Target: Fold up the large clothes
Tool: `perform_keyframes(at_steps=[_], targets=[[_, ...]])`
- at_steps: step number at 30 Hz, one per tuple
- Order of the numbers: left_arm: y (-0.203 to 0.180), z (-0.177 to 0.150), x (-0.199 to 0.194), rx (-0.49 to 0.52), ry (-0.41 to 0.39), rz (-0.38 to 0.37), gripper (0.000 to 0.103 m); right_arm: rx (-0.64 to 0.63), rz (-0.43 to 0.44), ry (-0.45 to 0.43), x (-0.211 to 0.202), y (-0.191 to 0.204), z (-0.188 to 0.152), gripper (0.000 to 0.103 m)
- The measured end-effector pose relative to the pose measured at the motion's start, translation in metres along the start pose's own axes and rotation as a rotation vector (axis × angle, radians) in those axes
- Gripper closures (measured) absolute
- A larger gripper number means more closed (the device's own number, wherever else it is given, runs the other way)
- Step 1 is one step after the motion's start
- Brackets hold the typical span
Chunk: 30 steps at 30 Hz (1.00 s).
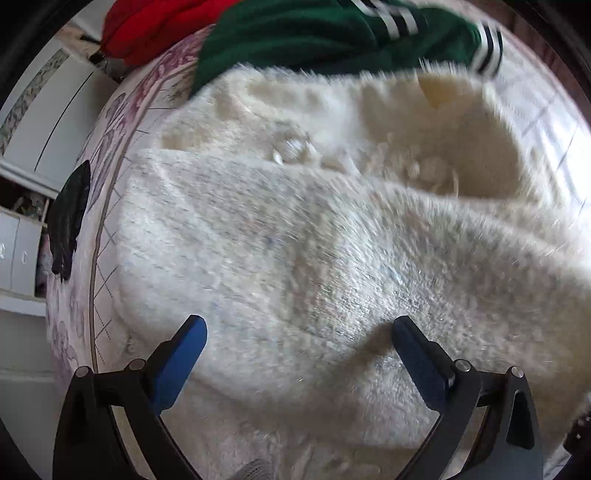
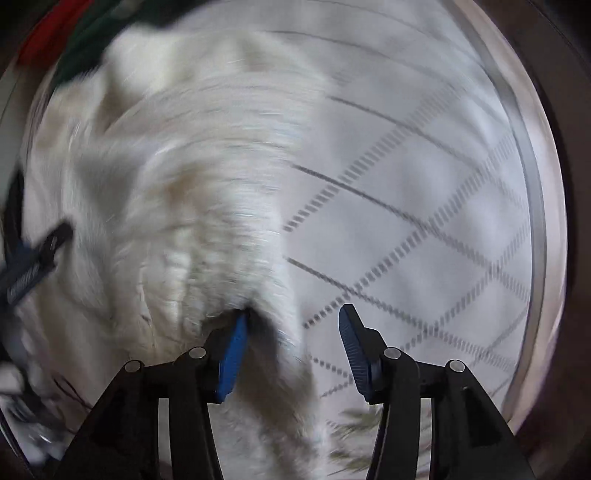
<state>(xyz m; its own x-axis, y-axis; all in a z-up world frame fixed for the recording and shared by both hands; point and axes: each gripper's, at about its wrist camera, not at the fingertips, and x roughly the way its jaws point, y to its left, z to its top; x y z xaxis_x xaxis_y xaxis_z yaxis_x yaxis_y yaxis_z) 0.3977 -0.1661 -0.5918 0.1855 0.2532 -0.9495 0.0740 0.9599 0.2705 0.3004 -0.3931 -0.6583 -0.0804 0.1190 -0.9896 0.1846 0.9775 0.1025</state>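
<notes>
Fluffy cream-white fleece garment (image 1: 295, 229) lying partly folded on a round table under a white cloth with a dashed grid (image 2: 424, 192); left gripper (image 1: 299, 332) spread wide above its shaggy pile, grasping nothing; right gripper (image 2: 291, 332) parted, one pad brushing the fleece edge, apparently letting go; green striped knit (image 1: 314, 33) and red garment (image 1: 147, 26) waiting behind.

The scene is viewed from two fisheye cameras, one mounted behind each gripper's fingers. From the left wrist, a steep downward look is taken close over the fluffy white garment (image 1: 295, 229), with a green garment (image 1: 295, 40) seen at the top. From the right wrist, the patterned sheet (image 2: 424, 184) is faced straight down. The white garment is shared by both views.
</notes>
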Motion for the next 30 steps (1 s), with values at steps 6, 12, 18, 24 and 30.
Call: perform_keyframes(at_steps=[6,12,18,24,30], targets=[[-0.001,0.003,0.012,-0.017,-0.006,-0.047,0.000,0.288,0.123,-0.037,0.013,-0.043,0.036,0.076],[0.029,-0.005,-0.010,-0.082,-0.016,-0.039,0.000,0.295,0.141,-0.012,-0.003,-0.046,0.012,0.057],[0.055,-0.049,-0.029,-0.104,0.010,-0.029,0.000,0.330,0.093,0.095,0.008,-0.071,-0.033,0.038],[0.076,-0.084,-0.030,-0.079,0.035,-0.029,0.000,0.455,0.220,0.121,0.018,-0.079,-0.074,0.095],[0.091,-0.115,-0.047,-0.043,0.008,-0.033,0.000,0.328,0.140,0.204,0.006,-0.047,-0.088,0.086]])
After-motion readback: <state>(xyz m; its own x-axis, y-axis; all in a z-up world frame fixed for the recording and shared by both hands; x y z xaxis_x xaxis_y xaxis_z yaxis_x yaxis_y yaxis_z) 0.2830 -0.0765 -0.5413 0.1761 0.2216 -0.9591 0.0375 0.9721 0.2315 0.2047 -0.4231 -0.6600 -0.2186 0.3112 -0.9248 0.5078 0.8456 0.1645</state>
